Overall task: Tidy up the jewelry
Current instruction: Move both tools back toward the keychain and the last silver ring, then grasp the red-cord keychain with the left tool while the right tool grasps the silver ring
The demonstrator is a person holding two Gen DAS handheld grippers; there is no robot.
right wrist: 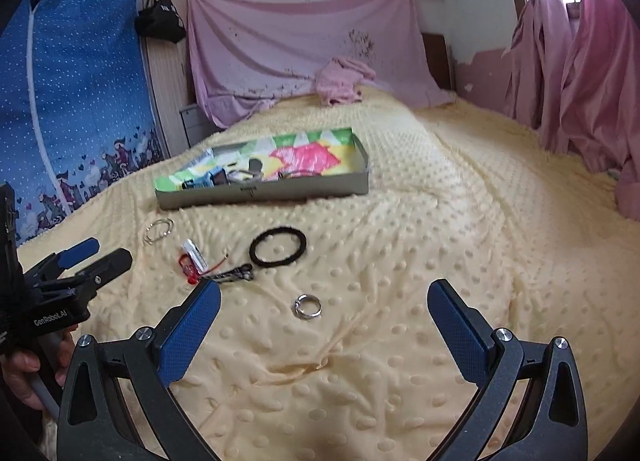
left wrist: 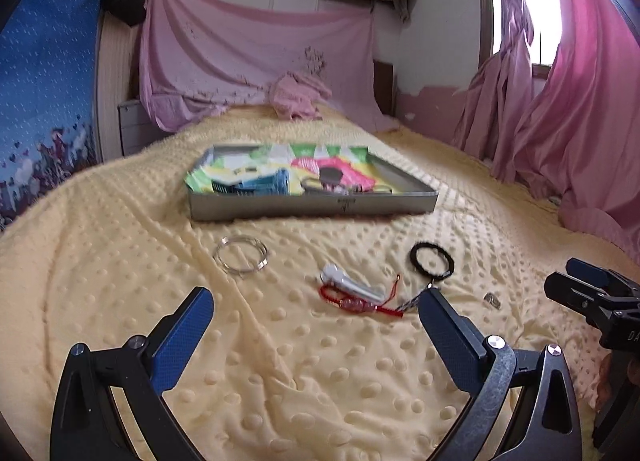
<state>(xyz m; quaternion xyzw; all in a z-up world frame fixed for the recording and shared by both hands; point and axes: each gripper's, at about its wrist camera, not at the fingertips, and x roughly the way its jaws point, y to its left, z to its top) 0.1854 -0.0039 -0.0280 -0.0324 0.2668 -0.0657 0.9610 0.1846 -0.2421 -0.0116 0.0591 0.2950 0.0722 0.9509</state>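
- Yellow dotted blanket (right wrist: 400, 245) spread over a bed, with pink sheet (right wrist: 304, 41) hung on the wall behind and pink curtains (right wrist: 580, 73) by the window at the right.
- Small silver ring (right wrist: 307, 306) lying flat on the blanket, between the right gripper (right wrist: 324, 313) fingers and slightly ahead of them, touching neither.
- Black hair band (right wrist: 278, 247) further out, lying flat, well apart from the ring.
- Short dark beaded charm (right wrist: 236, 274) just beside the band's near edge, close to the left finger tip of the right gripper.
- White clip (left wrist: 352, 284) lying across a red cord (left wrist: 360, 307), the two touching, ahead of the left gripper (left wrist: 316, 305).
- Thin silver bangles (left wrist: 241, 257) stacked together, left of the clip, near the tray.
- Grey tray (left wrist: 312, 207) beyond all of these, lined with bright printed paper, holding a blue piece, a dark square piece and some rings; details too blurred to tell.
- Right gripper fingers spread wide, grasping nothing, hovering low over the blanket.
- Left gripper fingers spread wide too, grasping nothing, with the red cord and clip in the gap ahead.
- Small crumpled pink cloth (left wrist: 298, 95) at the far end of the bed.
- Blue patterned fabric (right wrist: 68, 101) standing at the left, black bag (right wrist: 160, 21) hanging beside it.
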